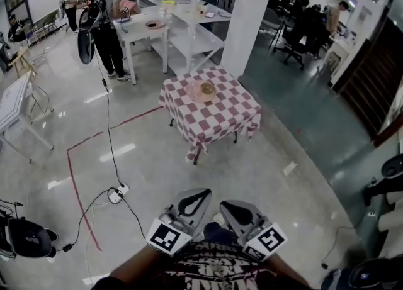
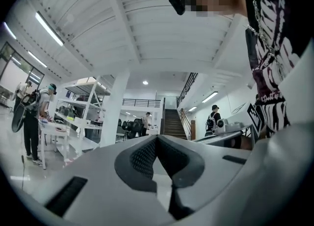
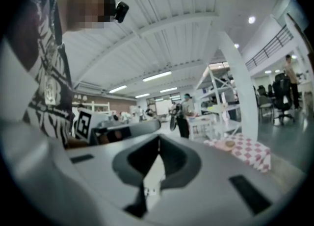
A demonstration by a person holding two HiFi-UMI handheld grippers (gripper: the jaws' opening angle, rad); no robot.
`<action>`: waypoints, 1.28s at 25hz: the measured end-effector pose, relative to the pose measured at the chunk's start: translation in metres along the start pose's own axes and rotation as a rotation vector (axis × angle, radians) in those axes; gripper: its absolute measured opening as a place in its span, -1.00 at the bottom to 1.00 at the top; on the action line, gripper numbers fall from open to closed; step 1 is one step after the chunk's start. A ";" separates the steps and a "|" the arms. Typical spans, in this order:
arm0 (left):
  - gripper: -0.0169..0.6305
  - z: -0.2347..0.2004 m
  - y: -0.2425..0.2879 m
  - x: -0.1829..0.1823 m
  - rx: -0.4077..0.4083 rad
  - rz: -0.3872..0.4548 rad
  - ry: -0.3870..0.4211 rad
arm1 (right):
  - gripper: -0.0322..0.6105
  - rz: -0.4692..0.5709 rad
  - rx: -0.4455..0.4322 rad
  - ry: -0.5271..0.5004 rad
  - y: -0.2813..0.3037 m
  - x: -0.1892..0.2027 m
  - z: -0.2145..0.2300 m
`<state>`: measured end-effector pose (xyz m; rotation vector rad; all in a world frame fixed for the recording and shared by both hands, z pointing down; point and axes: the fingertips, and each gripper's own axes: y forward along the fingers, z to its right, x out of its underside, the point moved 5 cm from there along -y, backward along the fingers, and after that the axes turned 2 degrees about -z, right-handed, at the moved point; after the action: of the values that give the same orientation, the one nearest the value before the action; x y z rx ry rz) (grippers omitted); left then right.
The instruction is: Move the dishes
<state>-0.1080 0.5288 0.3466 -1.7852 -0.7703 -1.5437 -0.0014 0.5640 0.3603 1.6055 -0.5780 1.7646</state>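
Floor point(image 1: 189, 169) of polished grey stone fills a wide hall, crossed by a red tape line point(image 1: 75, 182) and a black cable running to a power strip point(image 1: 116, 193). Beyond it rise a white pillar point(image 1: 249, 12) and white shelving point(image 1: 189, 24), where a person point(image 1: 113, 18) stands at a side table.

Alone in the middle is a small bench point(image 1: 220, 116) draped in a red-and-white checked cloth. It carries the dishes: a pink plate point(image 1: 192, 95) with a brown dish point(image 1: 207, 88) sitting on it, near the far edge.

Well short of the bench, close against the person's patterned shirt, are the left claw point(image 1: 194, 204) and the right claw point(image 1: 239, 214), side by side and pointing forward. In its own view each has its jaws brought together at the tips with nothing between them. The right gripper view catches the checked bench point(image 3: 252, 152) and the plate point(image 3: 228, 144) off to one side.

By this evidence the task is not yet begun: neither dish is touched. The walk to the bench, the grasp and the move all remain.
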 end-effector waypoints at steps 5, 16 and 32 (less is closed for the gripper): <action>-0.88 -0.026 -0.002 -0.002 -0.074 0.014 0.020 | -0.79 -0.013 -0.030 0.009 0.024 0.002 0.011; -0.88 -0.084 0.027 0.012 -0.225 -0.123 -0.024 | -0.79 0.028 -0.075 -0.063 0.068 -0.019 0.055; -0.88 -0.115 0.093 0.028 -0.232 -0.123 -0.062 | -0.79 -0.008 -0.029 -0.096 0.079 -0.015 0.117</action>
<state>-0.1018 0.3813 0.3765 -1.9935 -0.7692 -1.7243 0.0211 0.4237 0.3710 1.6769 -0.6384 1.6737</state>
